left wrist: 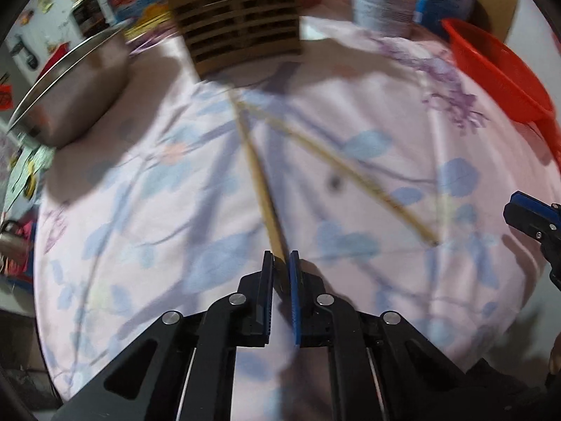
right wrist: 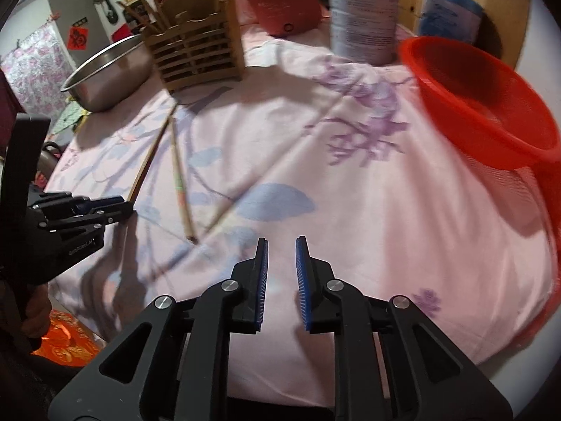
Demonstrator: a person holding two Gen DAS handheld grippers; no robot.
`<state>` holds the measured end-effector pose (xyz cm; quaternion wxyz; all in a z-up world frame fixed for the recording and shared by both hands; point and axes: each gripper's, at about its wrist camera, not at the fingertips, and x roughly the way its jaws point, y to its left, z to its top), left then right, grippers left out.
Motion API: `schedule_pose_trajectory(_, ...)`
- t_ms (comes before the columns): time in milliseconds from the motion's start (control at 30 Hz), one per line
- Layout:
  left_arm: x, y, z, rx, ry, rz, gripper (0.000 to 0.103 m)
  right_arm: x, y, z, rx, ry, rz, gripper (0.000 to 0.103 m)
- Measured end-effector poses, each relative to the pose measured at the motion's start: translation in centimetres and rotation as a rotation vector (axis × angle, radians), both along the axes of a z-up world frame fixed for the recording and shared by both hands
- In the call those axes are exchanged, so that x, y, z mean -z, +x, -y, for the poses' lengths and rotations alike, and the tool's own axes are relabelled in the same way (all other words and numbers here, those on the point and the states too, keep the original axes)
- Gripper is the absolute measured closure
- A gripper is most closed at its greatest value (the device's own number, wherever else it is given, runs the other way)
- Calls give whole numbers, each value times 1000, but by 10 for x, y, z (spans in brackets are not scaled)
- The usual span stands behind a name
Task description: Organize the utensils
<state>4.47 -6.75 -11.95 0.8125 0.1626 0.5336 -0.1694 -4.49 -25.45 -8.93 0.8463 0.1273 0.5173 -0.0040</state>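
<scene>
Two wooden chopsticks lie crossed on the pink floral cloth [left wrist: 140, 182]. My left gripper [left wrist: 280, 256] is shut on the near end of one chopstick [left wrist: 259, 182], which runs toward the slatted wooden utensil holder [left wrist: 238, 24]. The second chopstick [left wrist: 350, 172] slants off to the right and lies free. In the right wrist view, the left gripper [right wrist: 122, 205] pinches the chopstick [right wrist: 150, 154] at the left, with the free chopstick [right wrist: 177, 172] beside it. My right gripper [right wrist: 281, 245] hovers open over bare cloth with nothing between its fingers. The utensil holder [right wrist: 196, 52] holds several sticks.
A steel bowl [right wrist: 105, 73] stands left of the holder. A red mesh basket [right wrist: 484, 105] sits at the right edge. Behind are a tall tin [right wrist: 364, 21], a red pot [right wrist: 287, 7] and a blue packet [right wrist: 448, 10]. A hand [right wrist: 35, 315] grips the left tool's handle.
</scene>
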Motion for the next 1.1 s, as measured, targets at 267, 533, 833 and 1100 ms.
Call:
schedule_pose_trajectory(267, 0, 1, -60, -140, 4, -20, 69, 10, 16, -52, -128, 44, -1, 82)
schedule_pose_trajectory(533, -1, 3, -64, -148, -26, -27, 66, 13, 19, -54, -122, 45, -5, 82)
schedule_pose_trajectory(833, -1, 4, -55, -126, -28, 5, 66, 14, 28, -47, -137, 55, 6, 80)
schedule_pose_trajectory(1100, 1, 6, -45, -117, -51, 75, 76, 23, 31, -52, -157, 25, 41, 81)
